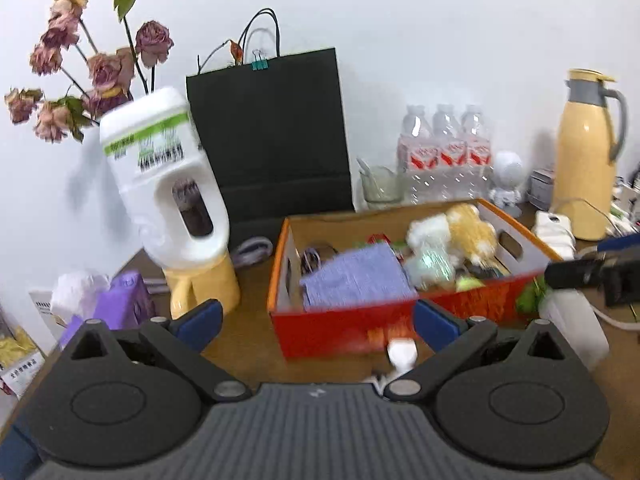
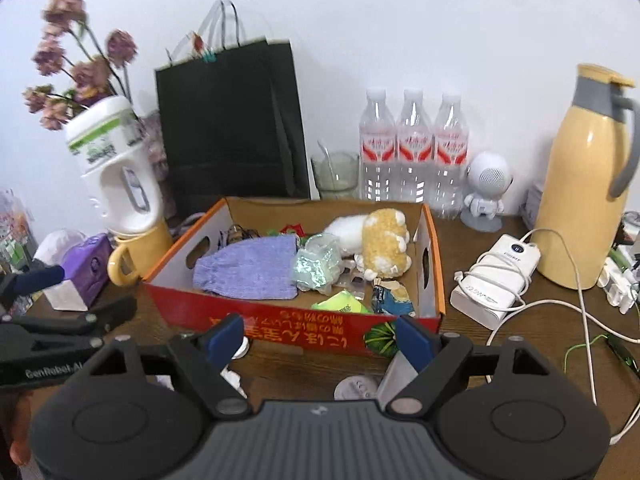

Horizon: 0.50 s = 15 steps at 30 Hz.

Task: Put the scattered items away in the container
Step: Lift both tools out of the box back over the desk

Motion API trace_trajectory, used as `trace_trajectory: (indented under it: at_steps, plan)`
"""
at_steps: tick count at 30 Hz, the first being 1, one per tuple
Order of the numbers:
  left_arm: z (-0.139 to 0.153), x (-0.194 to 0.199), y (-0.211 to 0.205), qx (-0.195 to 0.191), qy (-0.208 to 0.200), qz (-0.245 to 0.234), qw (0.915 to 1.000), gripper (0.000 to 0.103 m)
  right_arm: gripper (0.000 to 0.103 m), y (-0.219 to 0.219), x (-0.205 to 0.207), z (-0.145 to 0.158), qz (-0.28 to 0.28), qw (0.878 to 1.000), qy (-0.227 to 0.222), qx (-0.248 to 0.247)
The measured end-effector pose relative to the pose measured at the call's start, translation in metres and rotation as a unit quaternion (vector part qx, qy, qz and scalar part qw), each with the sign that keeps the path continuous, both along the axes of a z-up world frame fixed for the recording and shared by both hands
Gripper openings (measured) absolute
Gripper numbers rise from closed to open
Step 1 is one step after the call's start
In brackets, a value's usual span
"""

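both grippers, left (image 1: 318, 316) and right (image 2: 320, 338), just before box (image 2: 304, 330), jaws apart, empty. advise picking loose white bits (image 2: 234, 376) beside box front.

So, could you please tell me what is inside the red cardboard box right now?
The red cardboard box holds a purple knitted cloth, a plush toy, a clear plastic wrapper and small packets. Whatever lies under them is hidden.

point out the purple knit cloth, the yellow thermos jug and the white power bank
purple knit cloth (image 2: 250, 266), right wrist view, middle of the fabric inside the box
yellow thermos jug (image 2: 580, 184), right wrist view, middle of its body
white power bank (image 2: 494, 280), right wrist view, its top face under the coiled cable
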<state>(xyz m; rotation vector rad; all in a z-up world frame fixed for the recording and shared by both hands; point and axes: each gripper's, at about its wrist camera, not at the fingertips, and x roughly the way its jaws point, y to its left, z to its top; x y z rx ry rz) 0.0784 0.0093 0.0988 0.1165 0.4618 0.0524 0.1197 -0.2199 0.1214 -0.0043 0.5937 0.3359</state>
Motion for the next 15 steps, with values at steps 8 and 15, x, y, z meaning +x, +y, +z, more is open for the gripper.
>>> trace_trajectory:
  at_steps: [8,15]
  plan:
    - [-0.072,-0.017,0.018,-0.062,0.077,-0.080,0.9919,0.103,0.085,-0.015,-0.064,-0.051,-0.006,0.999,-0.025,0.030]
    - [-0.077,0.028,0.013,-0.096,0.084,-0.086,0.9881,0.103,0.085,-0.012,-0.060,-0.067,-0.013,0.999,-0.005,0.033]
